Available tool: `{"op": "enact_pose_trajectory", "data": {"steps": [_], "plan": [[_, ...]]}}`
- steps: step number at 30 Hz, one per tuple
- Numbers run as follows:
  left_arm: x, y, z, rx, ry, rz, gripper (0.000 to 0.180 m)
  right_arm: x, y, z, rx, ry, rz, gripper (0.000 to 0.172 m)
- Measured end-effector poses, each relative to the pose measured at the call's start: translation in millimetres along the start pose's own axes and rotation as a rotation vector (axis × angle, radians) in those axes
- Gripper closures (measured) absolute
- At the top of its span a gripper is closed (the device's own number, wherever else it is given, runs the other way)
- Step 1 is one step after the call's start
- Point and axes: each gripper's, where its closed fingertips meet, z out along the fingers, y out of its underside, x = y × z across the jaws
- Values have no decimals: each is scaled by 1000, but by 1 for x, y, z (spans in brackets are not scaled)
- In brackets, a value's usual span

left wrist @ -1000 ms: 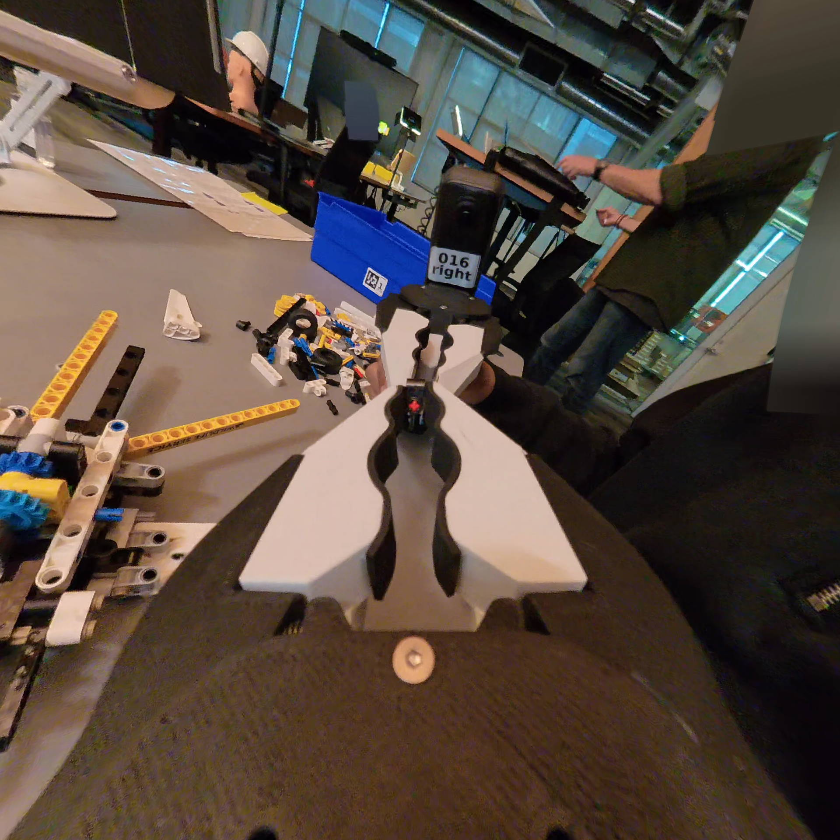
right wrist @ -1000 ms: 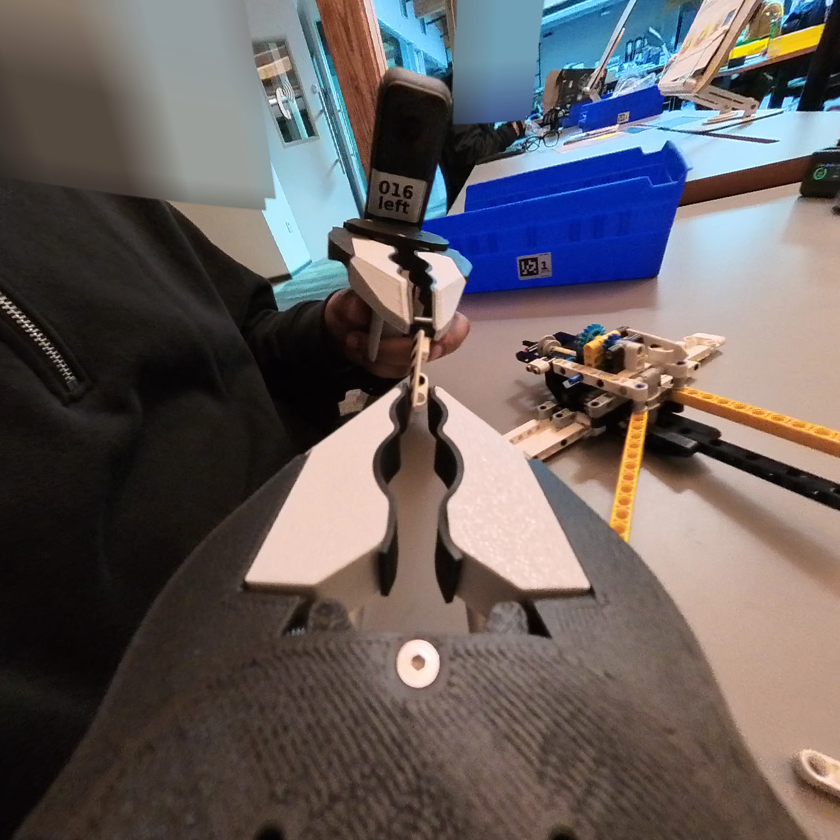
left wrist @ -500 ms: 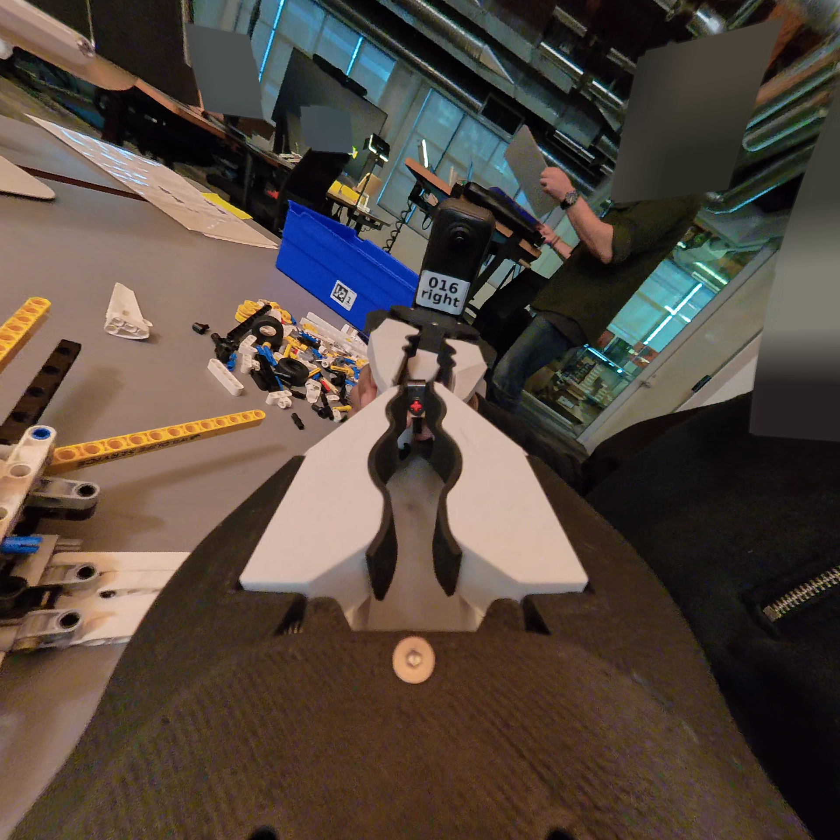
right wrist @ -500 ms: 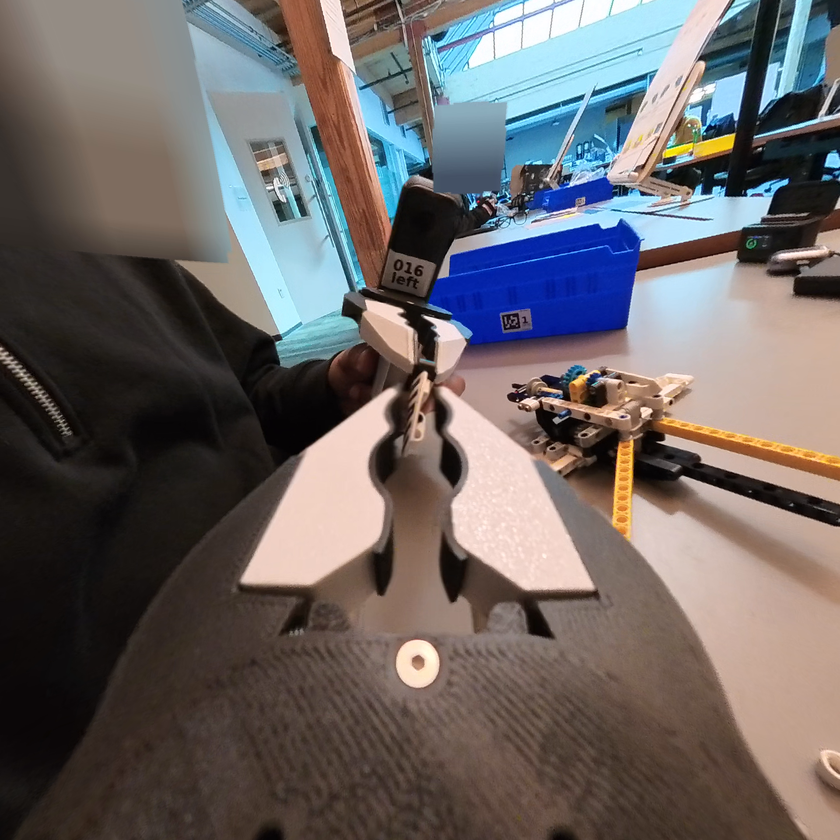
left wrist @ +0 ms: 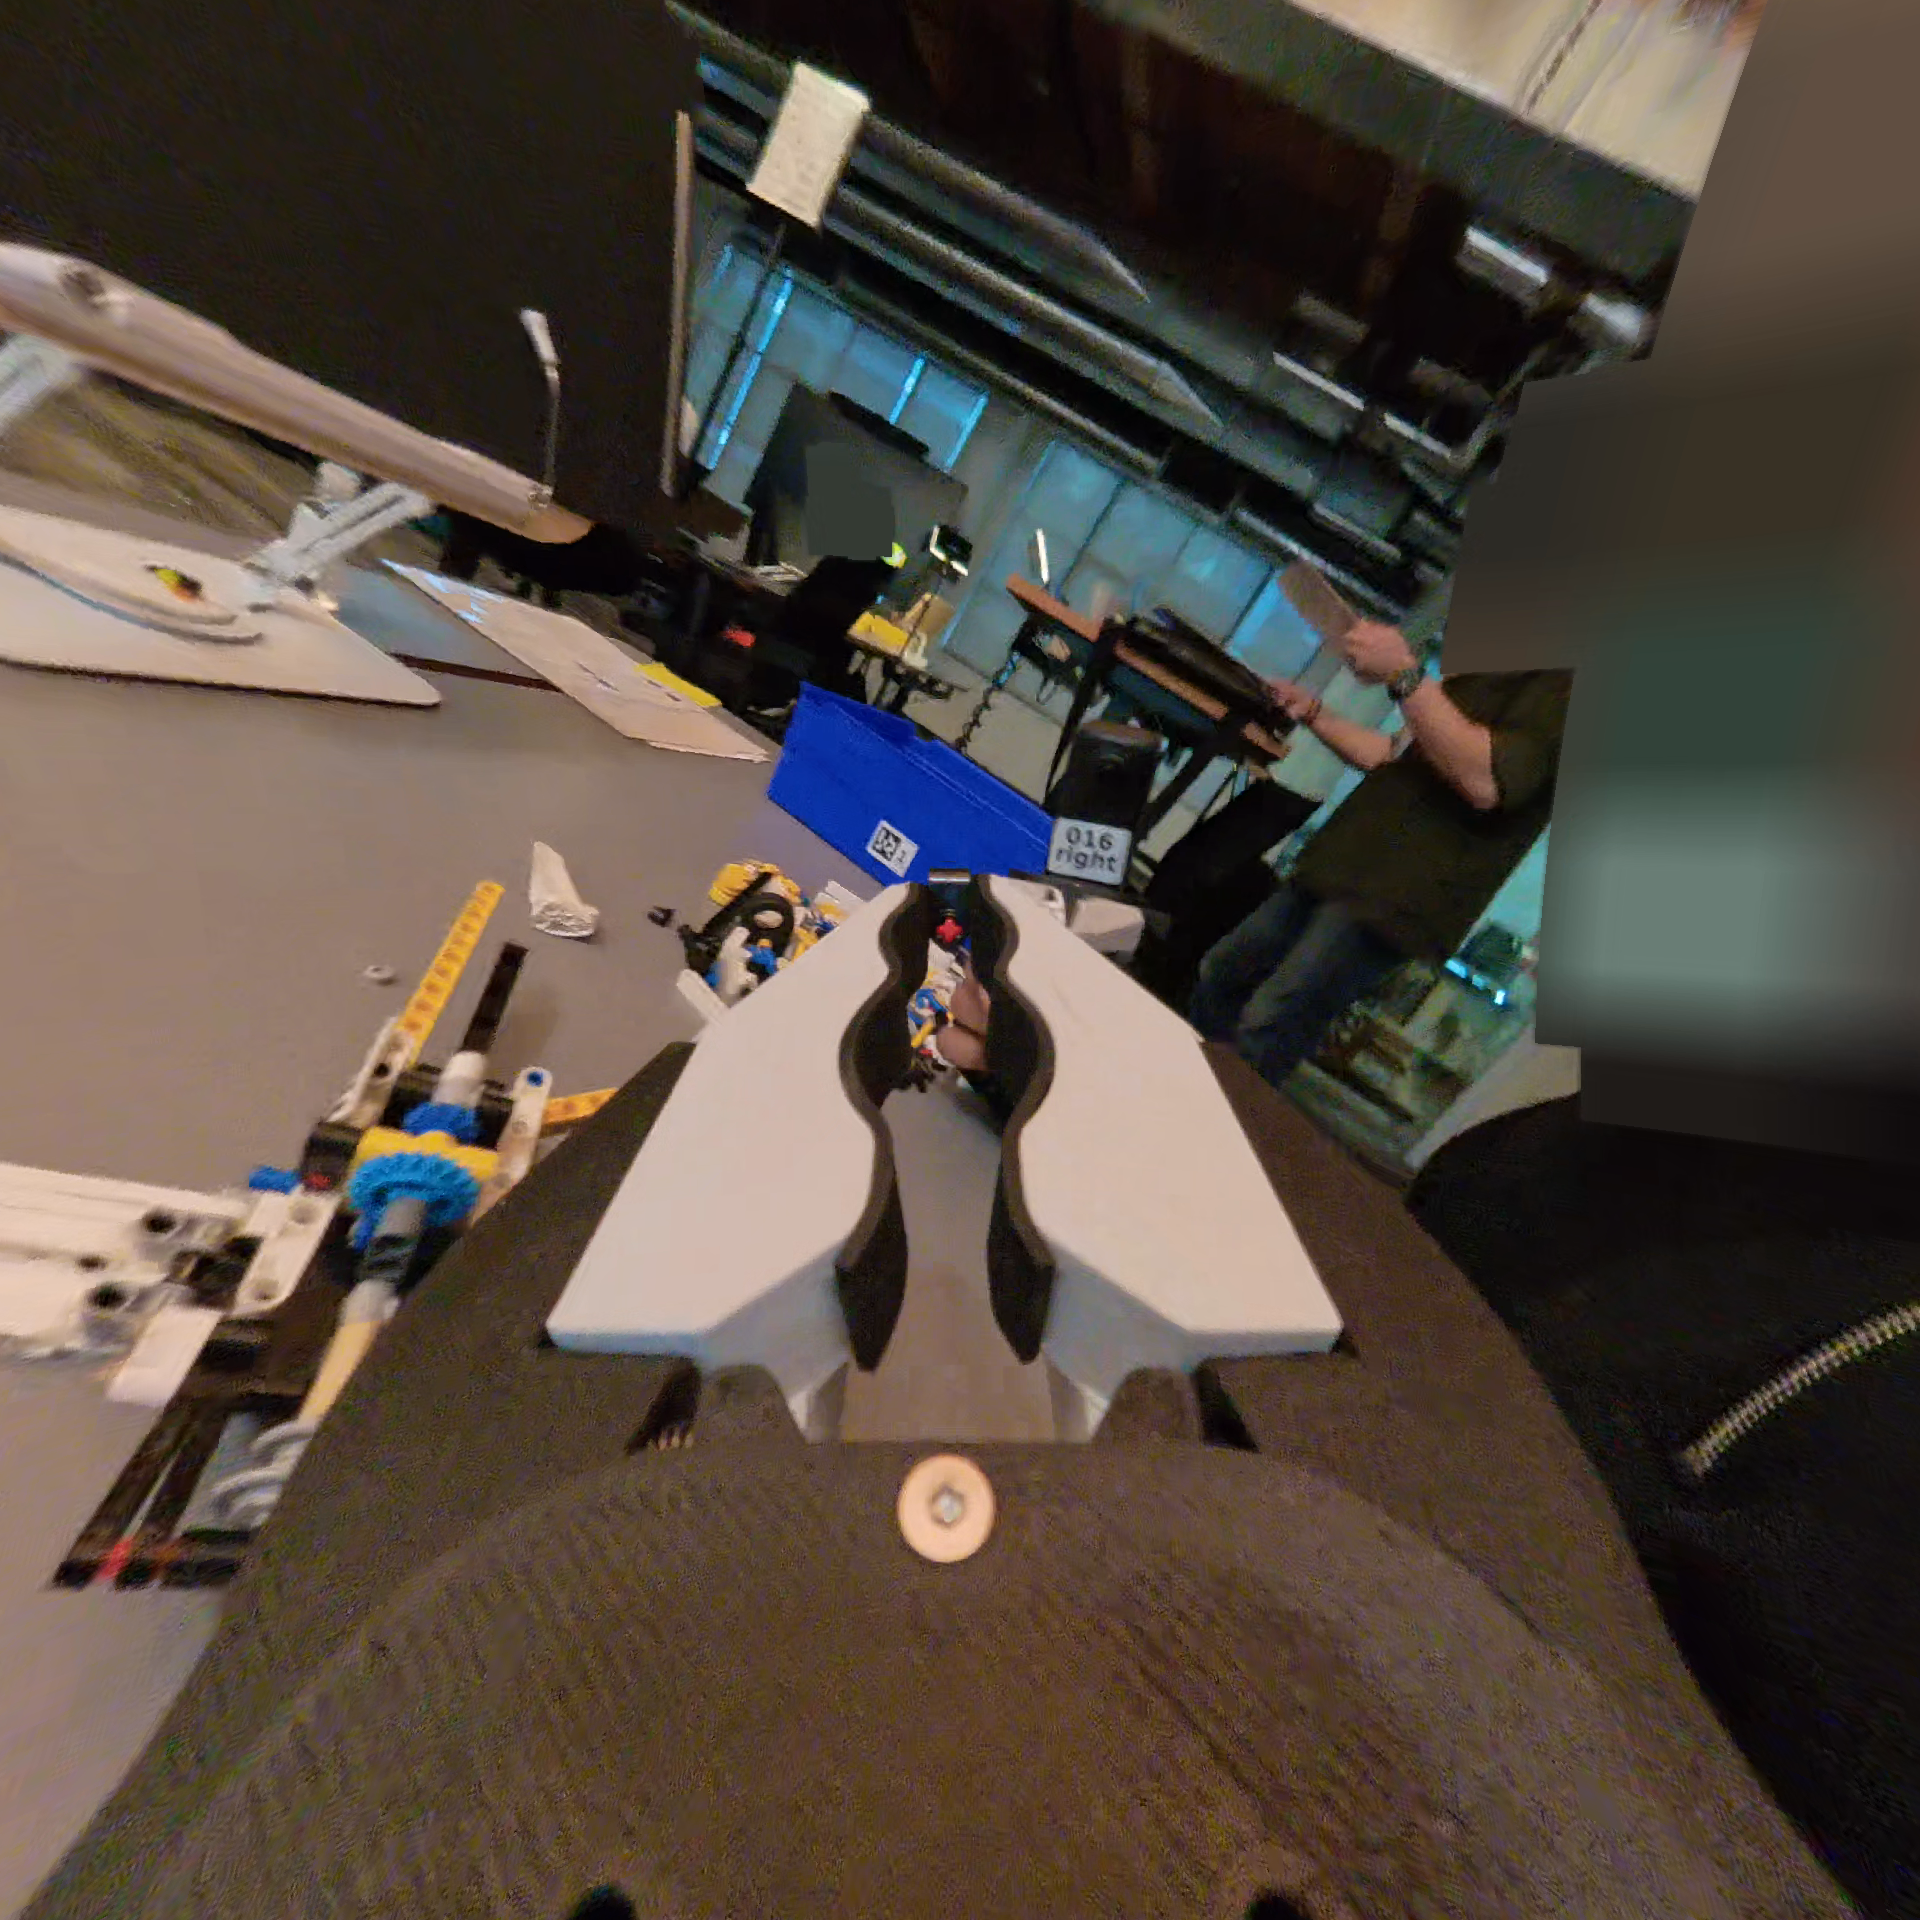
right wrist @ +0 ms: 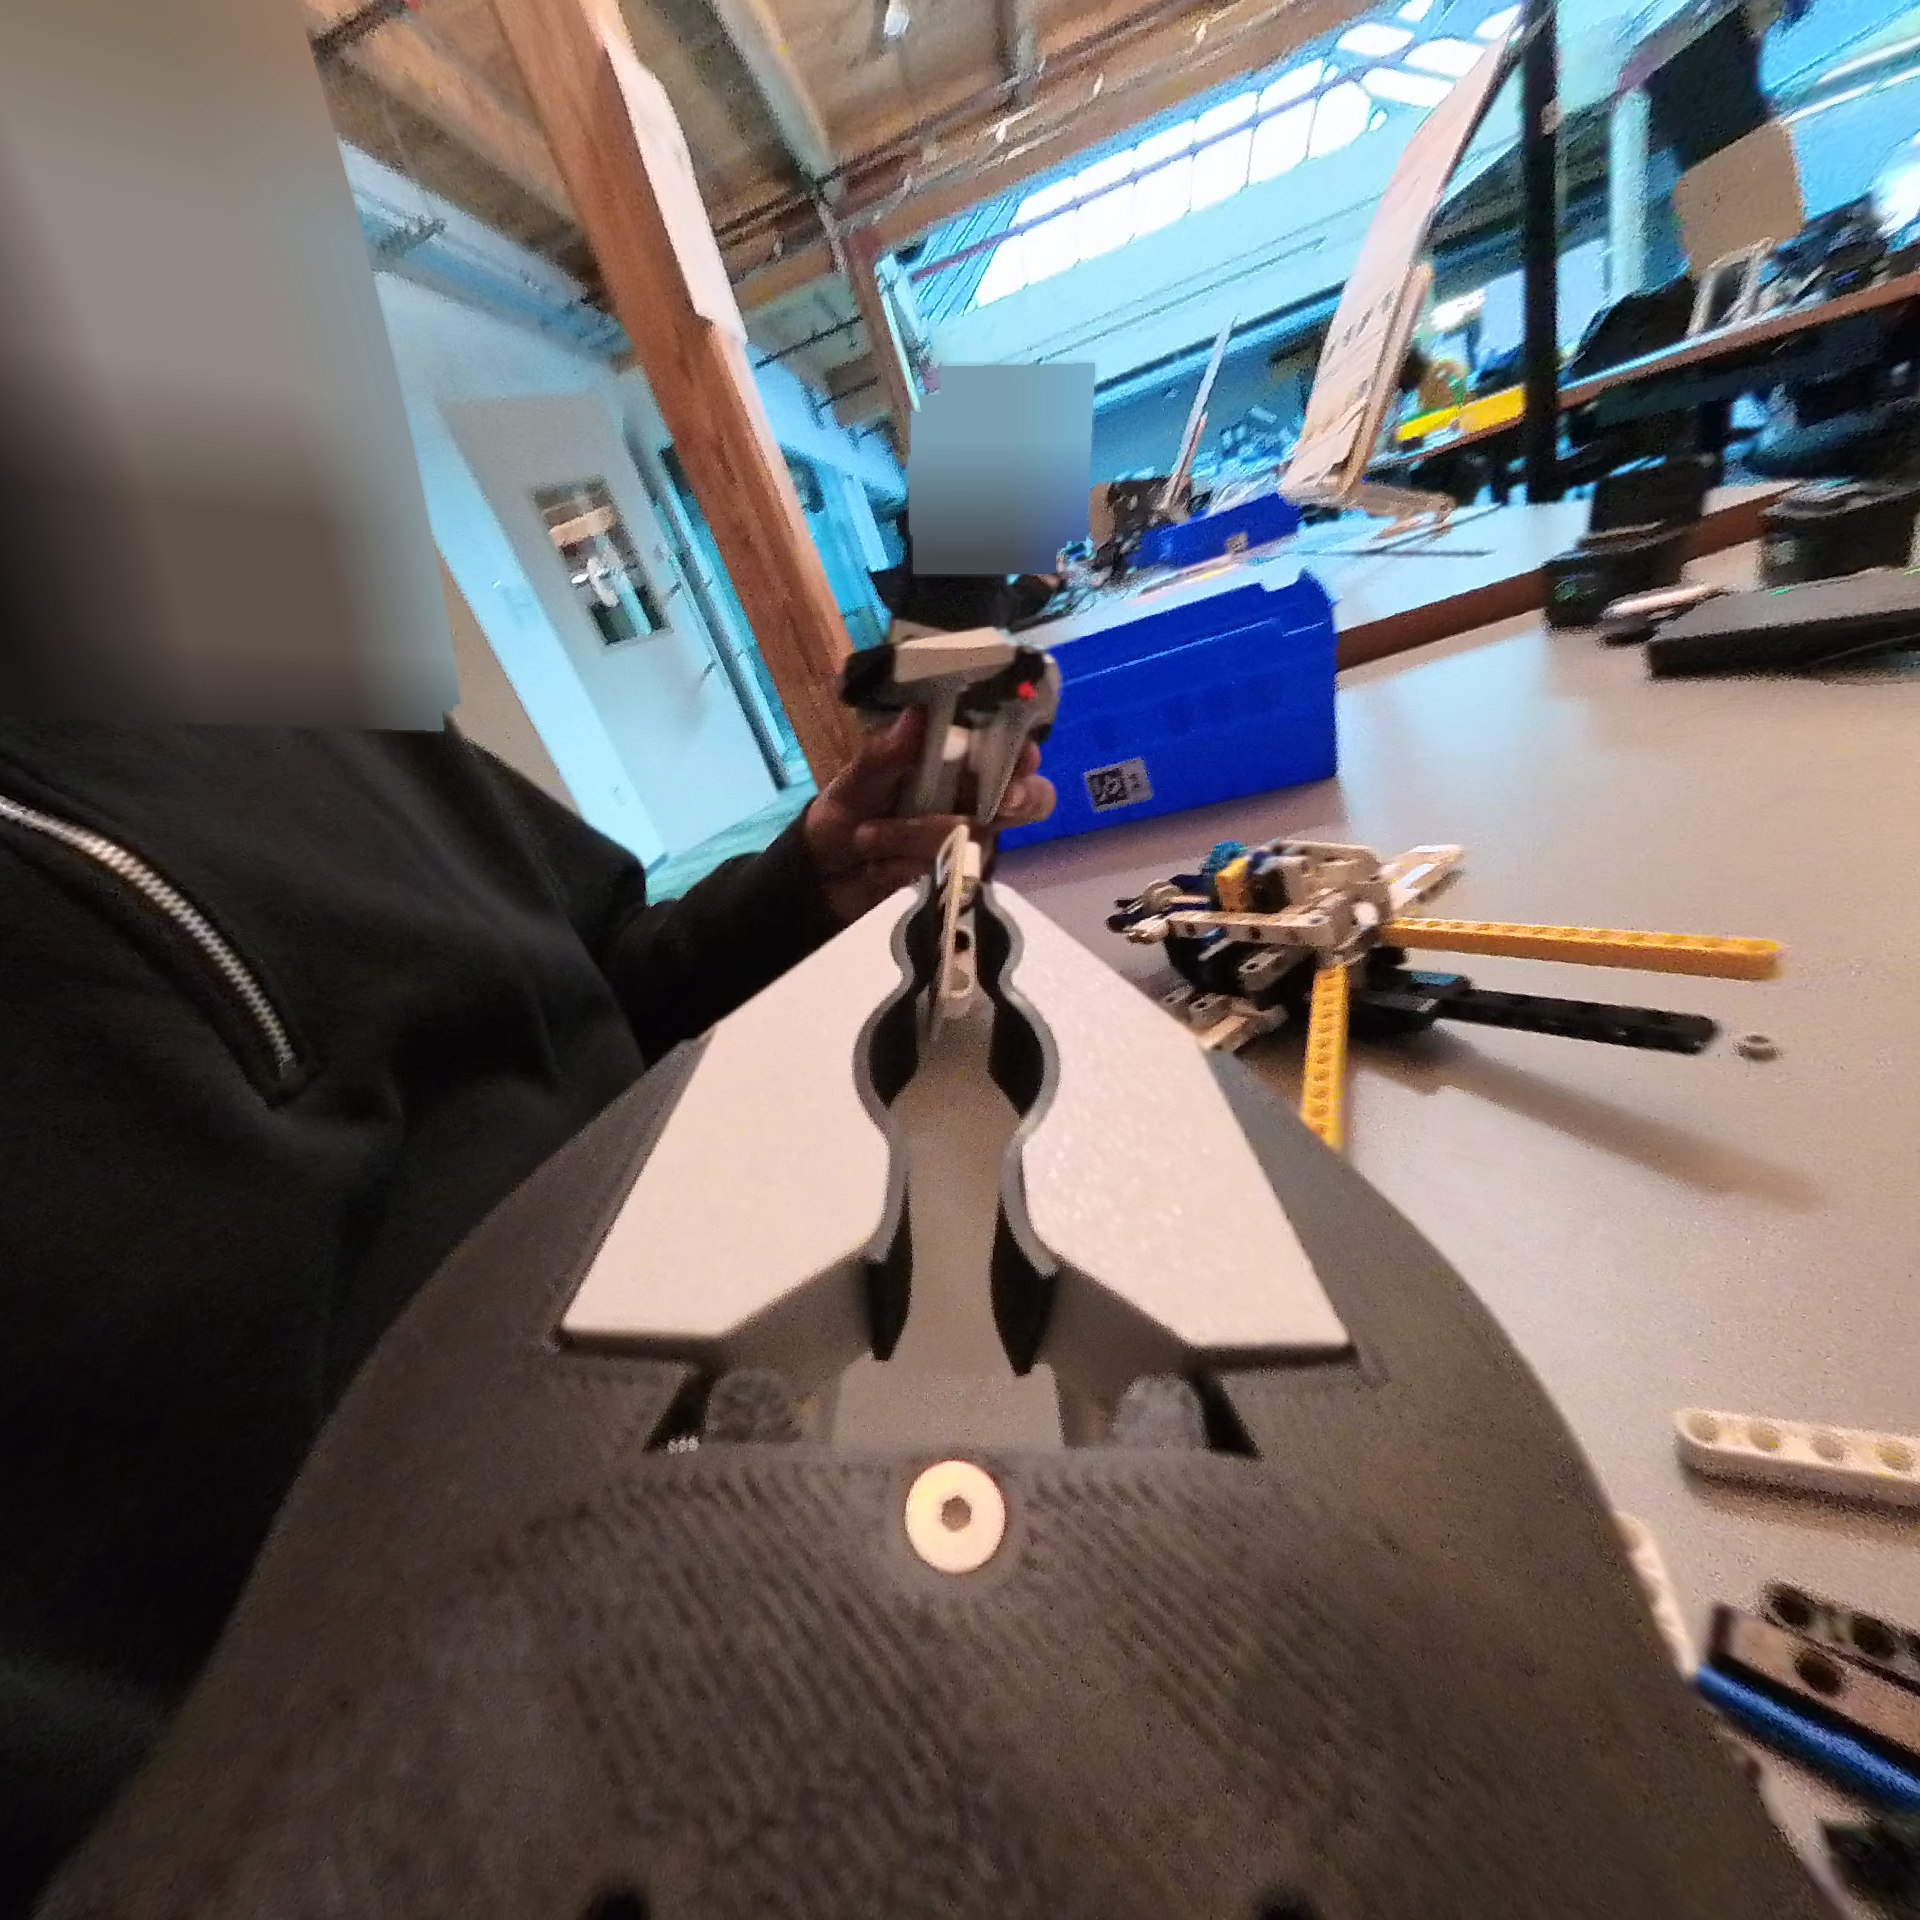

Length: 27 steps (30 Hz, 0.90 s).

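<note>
This was a workshop or maker lab in an open industrial hall, with exposed ducts and pipes (left wrist: 1039,281) overhead, a timber post (right wrist: 686,416) and tall grid windows (left wrist: 1101,540) toward twelve o'clock. Grey worktables (right wrist: 1558,810) carried a blue parts bin (right wrist: 1195,707), a half-built toy-brick mechanism (right wrist: 1309,925) with yellow perforated beams, and a heap of loose building pieces (left wrist: 758,925) at eleven o'clock. Further benches with monitors, display boards (right wrist: 1382,312) and gear stood behind, and a standing person (left wrist: 1403,831) worked at a raised desk at two o'clock.
</note>
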Motion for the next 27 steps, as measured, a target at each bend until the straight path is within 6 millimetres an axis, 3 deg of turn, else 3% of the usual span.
{"op": "enact_pose_trajectory", "data": {"steps": [2,5,8,12,17,20,24,27], "plan": [[14,10,11,-38,30,44,176,3,-3,1,22,10,8,167],[24,18,20,-18,122,-76,176,12,9,7,-35,81,-19,167],[16,21,18,23,153,-184,176,26,37,13,-205,188,-89,167],[10,21,16,56,164,-264,176,31,59,21,-350,234,-118,166],[4,30,20,38,137,-281,176,57,102,7,-653,387,-111,165],[3,37,24,16,127,-280,176,72,114,-4,-763,487,-179,163],[2,40,27,4,120,-279,177,71,108,-4,-729,473,-185,148],[2,41,28,4,122,-285,177,66,73,-5,-534,466,-230,144]]}}
